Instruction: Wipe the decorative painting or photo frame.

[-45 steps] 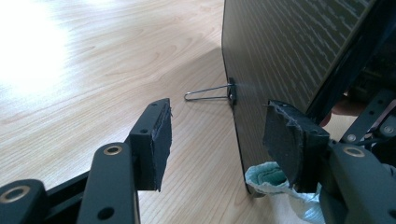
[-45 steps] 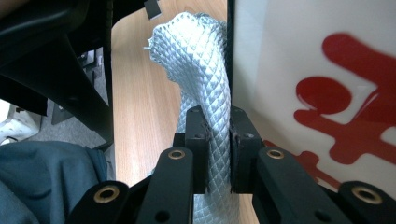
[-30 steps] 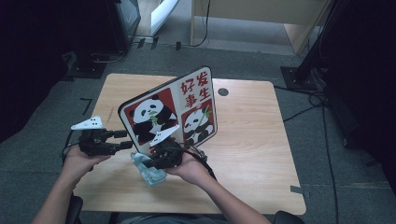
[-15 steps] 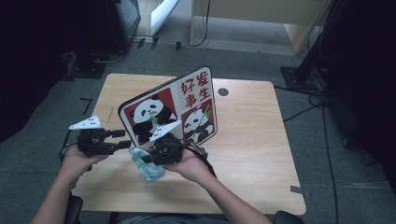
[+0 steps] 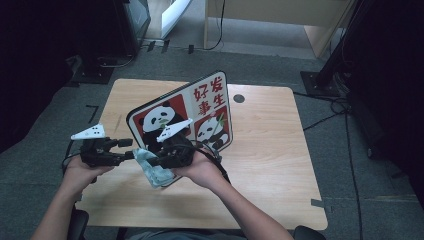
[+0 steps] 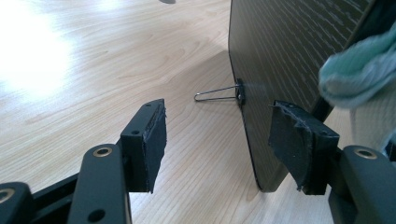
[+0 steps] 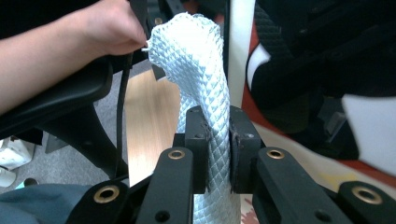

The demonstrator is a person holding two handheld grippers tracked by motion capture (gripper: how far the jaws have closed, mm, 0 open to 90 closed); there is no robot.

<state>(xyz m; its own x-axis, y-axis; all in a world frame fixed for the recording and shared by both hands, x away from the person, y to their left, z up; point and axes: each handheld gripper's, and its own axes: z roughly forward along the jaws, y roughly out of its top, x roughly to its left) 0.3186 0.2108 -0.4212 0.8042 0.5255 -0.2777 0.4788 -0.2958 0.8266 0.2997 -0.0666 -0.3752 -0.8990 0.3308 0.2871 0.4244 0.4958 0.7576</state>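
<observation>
A panda picture board [image 5: 187,117] with red panels and Chinese characters stands tilted on the wooden table [image 5: 270,150]. My right gripper [image 5: 156,161] is shut on a pale blue-white waffle cloth [image 5: 152,170] and holds it against the board's lower left corner. In the right gripper view the cloth [image 7: 198,70] rises from between the shut jaws [image 7: 215,135], with the board's front [image 7: 299,74] to the right. My left gripper [image 5: 126,150] is open just left of the board. In the left gripper view its jaws [image 6: 217,135] straddle the board's dark back edge [image 6: 280,56], and the cloth [image 6: 359,70] shows at the right.
A thin wire clip [image 6: 219,94] juts from the board's back onto the table. A round grommet hole [image 5: 238,98] lies at the table's far side. Dark floor, cables and furniture surround the table. The person's left hand [image 7: 79,42] appears in the right gripper view.
The right gripper has lifted the cloth slightly, up along the board's lower left corner. The left gripper has edged a little closer to the board's edge.
</observation>
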